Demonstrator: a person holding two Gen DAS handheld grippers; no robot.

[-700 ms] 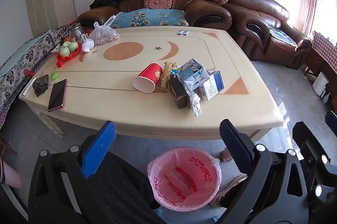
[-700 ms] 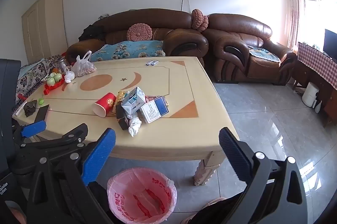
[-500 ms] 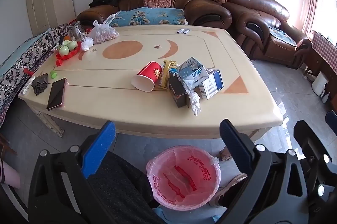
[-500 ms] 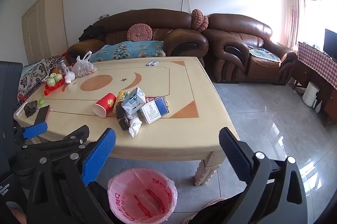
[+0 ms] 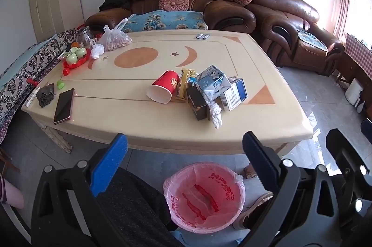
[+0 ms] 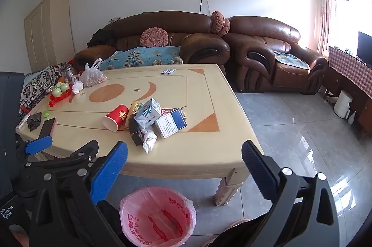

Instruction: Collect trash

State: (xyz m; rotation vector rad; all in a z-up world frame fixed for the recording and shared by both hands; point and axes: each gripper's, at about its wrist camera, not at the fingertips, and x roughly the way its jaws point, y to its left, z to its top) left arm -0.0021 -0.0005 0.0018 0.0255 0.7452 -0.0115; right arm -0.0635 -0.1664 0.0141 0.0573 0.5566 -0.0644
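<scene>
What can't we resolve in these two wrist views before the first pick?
- Trash pile: items under the carton and behind the red cup overlap in both views; count unclear.
- Box print: too small to read.
- Two small items at the table's far edge: too small to identify.
- Bin near side: cut off by the frame edge, right view; partly behind the gripper in the left view.

Left view — slightly nearer table [image 5: 162,128]
</scene>
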